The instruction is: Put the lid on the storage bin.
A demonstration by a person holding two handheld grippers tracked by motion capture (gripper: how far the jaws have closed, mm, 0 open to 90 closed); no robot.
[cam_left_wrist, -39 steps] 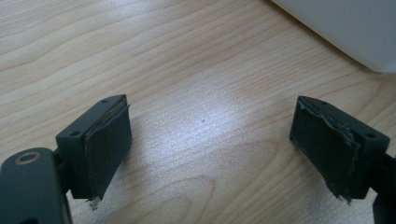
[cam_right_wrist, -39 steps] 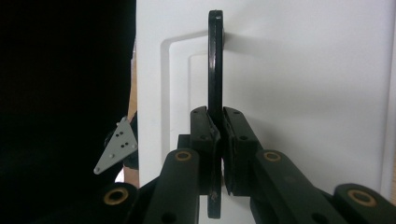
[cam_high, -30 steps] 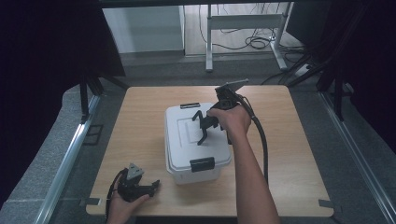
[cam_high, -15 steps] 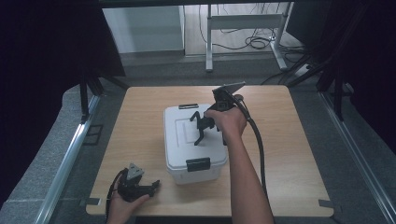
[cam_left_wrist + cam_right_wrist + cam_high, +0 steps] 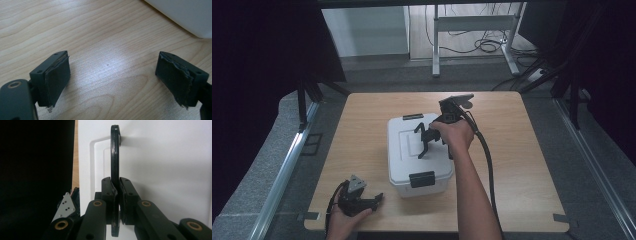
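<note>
The white box (image 5: pixel 417 152) stands near the middle of the table (image 5: pixel 522 165). The right gripper (image 5: pixel 426 145) is above the lid and pinches the black handle (image 5: pixel 115 157) between its pads. The left gripper (image 5: pixel 362 200) rests at about 7 o'clock from the box, with its jaws spread wide and nothing between them.

Light wood bench (image 5: pixel 522 170) carries one white lidded storage box (image 5: pixel 404 165) with black latches, sitting near its middle, front-left of centre.
</note>
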